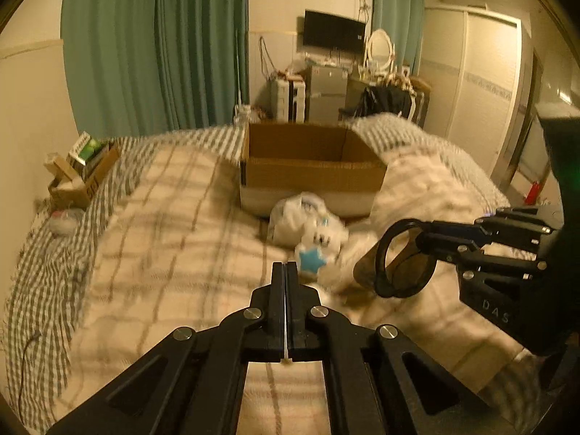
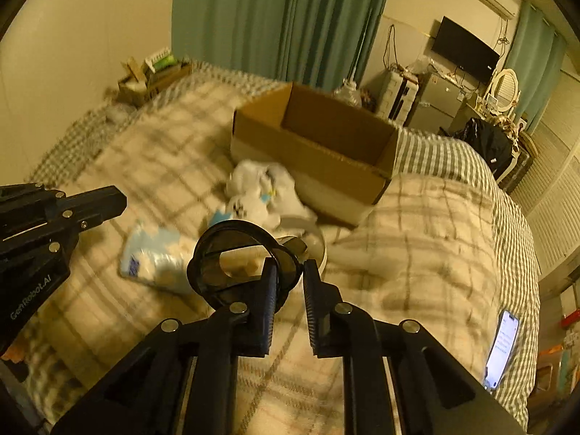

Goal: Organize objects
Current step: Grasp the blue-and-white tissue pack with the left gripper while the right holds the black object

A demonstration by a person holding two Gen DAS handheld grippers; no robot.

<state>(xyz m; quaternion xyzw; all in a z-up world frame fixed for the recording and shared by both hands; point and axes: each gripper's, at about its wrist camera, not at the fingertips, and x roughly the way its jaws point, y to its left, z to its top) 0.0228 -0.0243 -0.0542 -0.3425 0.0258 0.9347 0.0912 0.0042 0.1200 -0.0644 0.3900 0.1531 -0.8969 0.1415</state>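
Observation:
An open cardboard box sits on the plaid bed, also in the right wrist view. In front of it lie a white plastic bag and a white pack with a blue star. My right gripper is shut on a dark round cup, held by its rim above the blanket. A pale blue soft packet lies left of the cup. My left gripper is shut and empty, low over the blanket.
A small carton of items stands at the bed's far left by the wall. A lit phone lies at the bed's right edge. Green curtains, a fridge, a TV and a dresser stand beyond the bed.

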